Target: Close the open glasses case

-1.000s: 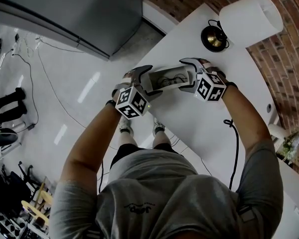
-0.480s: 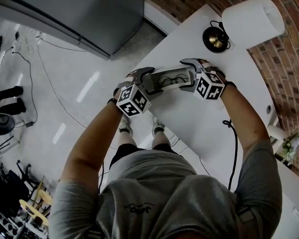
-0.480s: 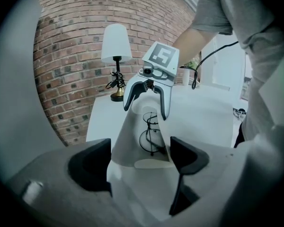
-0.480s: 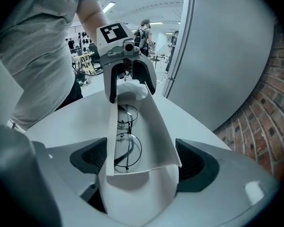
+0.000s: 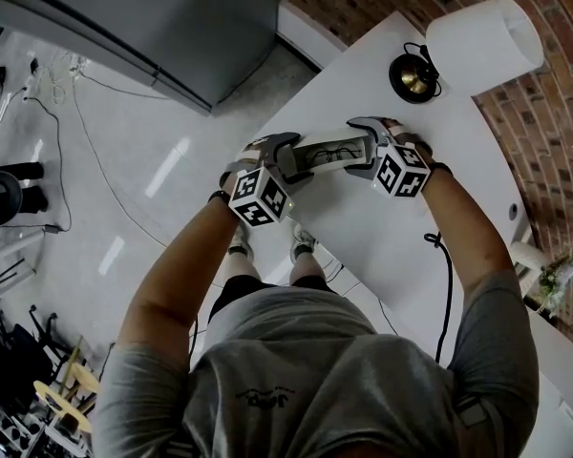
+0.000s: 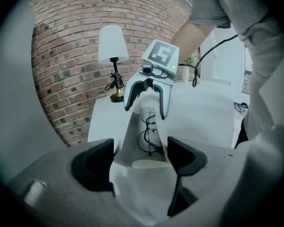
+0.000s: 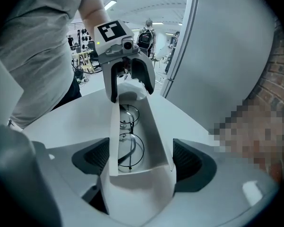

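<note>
A white glasses case (image 5: 329,151) lies lengthwise between my two grippers on the white table (image 5: 382,237), and its lid stands partly raised. Thin black-rimmed glasses (image 7: 128,148) lie inside it. My left gripper (image 5: 285,156) holds the case's left end, and its jaws are closing with the pads against both long walls (image 6: 141,155). My right gripper (image 5: 363,147) holds the other end in the same way, its jaws also closing on the walls (image 7: 141,157). Each gripper view shows the opposite gripper at the far end of the case.
A lamp with a white shade (image 5: 479,38) and a round brass base (image 5: 413,74) stands at the table's far end by the brick wall. A black cable (image 5: 449,275) runs along the table near my right arm. A grey cabinet (image 5: 172,17) stands beyond the table's left edge.
The case's two long sides have drawn closer together between the jaws, so the opening looks narrower. Both hands have hardly shifted.
</note>
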Action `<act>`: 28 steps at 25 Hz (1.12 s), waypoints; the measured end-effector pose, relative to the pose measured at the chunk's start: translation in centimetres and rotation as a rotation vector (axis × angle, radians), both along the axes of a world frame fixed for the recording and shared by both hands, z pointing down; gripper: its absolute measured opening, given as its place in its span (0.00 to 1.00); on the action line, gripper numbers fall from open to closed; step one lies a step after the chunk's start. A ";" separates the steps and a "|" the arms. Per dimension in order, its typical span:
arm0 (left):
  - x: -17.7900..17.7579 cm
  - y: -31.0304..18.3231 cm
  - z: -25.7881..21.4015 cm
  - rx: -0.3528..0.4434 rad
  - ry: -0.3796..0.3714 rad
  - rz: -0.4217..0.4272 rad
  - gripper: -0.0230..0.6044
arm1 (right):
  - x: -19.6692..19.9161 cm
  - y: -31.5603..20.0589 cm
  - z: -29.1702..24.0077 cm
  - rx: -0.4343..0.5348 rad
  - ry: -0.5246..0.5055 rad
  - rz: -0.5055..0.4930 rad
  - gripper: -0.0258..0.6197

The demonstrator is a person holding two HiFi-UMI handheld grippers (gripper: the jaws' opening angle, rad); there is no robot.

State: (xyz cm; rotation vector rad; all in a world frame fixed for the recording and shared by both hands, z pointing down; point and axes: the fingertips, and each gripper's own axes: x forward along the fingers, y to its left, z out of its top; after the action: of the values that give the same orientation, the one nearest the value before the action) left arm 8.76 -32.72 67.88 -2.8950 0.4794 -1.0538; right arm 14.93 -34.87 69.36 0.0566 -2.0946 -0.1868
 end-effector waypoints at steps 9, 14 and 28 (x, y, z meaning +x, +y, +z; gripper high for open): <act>0.0 0.4 -0.1 0.034 -0.027 0.001 0.56 | 0.1 0.4 -0.2 0.051 0.007 0.011 0.65; 0.0 0.6 -0.2 0.050 -0.037 0.002 0.54 | 0.2 0.7 -0.4 0.073 0.011 0.019 0.62; 0.3 2.1 0.4 0.034 -0.083 0.018 0.37 | 0.3 2.4 0.2 0.105 0.060 0.011 0.46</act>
State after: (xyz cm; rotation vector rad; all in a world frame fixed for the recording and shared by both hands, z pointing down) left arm 9.05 -30.58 68.24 -2.8073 0.4622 -1.1461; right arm 15.24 -32.44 69.52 0.1243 -2.0230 -0.2877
